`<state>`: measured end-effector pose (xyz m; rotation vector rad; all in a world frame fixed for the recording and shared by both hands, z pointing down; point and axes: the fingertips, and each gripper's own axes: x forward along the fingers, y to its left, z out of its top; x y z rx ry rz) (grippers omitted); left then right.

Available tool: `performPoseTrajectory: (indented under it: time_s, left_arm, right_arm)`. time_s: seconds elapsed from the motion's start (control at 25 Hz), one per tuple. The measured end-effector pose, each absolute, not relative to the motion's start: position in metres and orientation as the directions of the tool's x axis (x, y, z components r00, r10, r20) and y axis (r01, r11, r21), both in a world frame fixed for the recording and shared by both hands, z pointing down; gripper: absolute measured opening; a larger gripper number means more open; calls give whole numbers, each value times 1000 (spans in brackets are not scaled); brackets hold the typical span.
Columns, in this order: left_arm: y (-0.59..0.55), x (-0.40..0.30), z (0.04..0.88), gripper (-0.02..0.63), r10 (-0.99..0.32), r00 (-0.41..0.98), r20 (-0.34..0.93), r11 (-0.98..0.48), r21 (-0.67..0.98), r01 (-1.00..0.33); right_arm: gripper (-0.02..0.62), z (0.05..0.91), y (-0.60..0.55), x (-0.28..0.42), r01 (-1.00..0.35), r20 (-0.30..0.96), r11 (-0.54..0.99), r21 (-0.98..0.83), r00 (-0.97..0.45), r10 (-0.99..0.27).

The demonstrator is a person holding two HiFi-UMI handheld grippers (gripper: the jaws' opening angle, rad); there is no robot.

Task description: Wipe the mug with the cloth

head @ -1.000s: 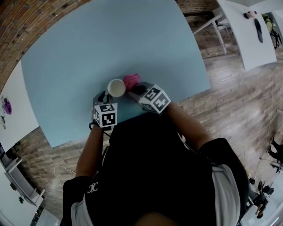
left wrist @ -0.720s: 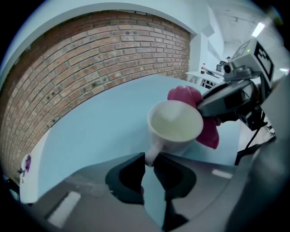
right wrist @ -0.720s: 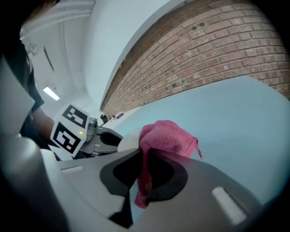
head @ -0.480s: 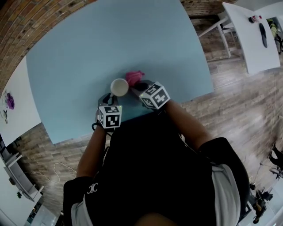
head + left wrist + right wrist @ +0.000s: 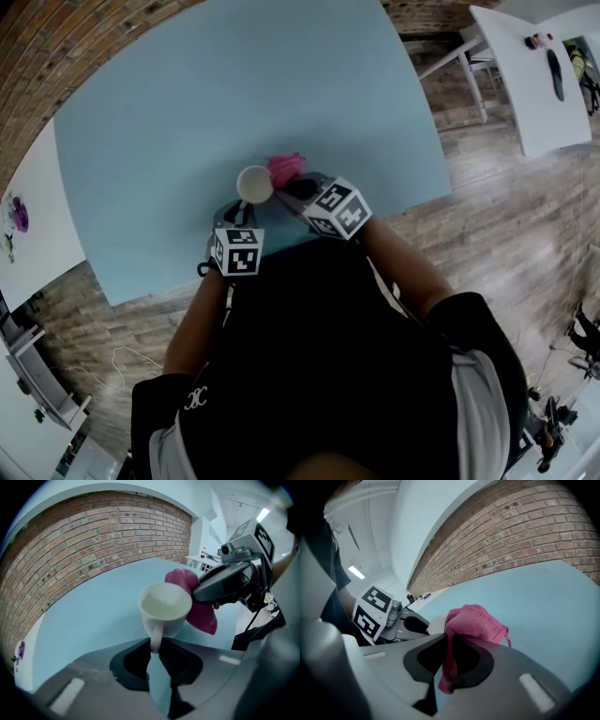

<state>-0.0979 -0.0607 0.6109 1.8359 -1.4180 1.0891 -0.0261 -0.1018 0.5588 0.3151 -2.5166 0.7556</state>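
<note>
Mug (image 5: 165, 609): a white one, its mouth up. It was held by its handle (image 5: 156, 637) above the near part of the light blue table (image 5: 234, 84). No view showed whether its base touched the top.
Left gripper (image 5: 155, 645): clenched on that handle, one pad on each side of it. The gripper pointed steeply down, with the mug body just past the jaw tips.
Right gripper (image 5: 449, 641): jaws pinched on a fold of the pink cloth (image 5: 473, 620). A tail of the cloth hung down between the jaws and the bunched rest stood out ahead of them.
Cloth against mug: the bunch lay on the mug's outer wall, on the side away from the handle and just below the rim. In the left gripper view the right gripper's jaw tips sat just beside the rim.
Change over the last second: very little. In the head view the mug and cloth kept the same relation, side by side and touching. Both grips looked unchanged, and the two grippers only drifted slightly over the near table edge.
Meaning for the task: the wipe seemed to be under way but in a slow patch, with the cloth in contact and covering the same stretch of wall. The rest of the wall and the inside probably remained to be done.
Surroundings: a brick wall (image 5: 93, 536) stood beyond the table and a wood floor (image 5: 487, 187) lay to the person's right.
</note>
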Motion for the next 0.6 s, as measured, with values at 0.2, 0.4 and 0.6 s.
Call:
performPoseTrajectory:
  time_s: [0.2,0.4,0.6]
  left_arm:
    - [-60,-93,612,61,-489,101,867,-289,-52,-956]
    - [-58,-93,614,61,-482,100,870,-311,-64,-948]
    - [-55,-87,613,60,-478,107,872,-346,-74,-935]
  right_arm:
    - [37,569,-102,-25,-373,524,812,-449,-846,-99]
    - [37,582,-100,-32,-386,553,806,-450,-829,-88]
    - [37,602,-94,-37,-396,591,800,-451,-804,-65]
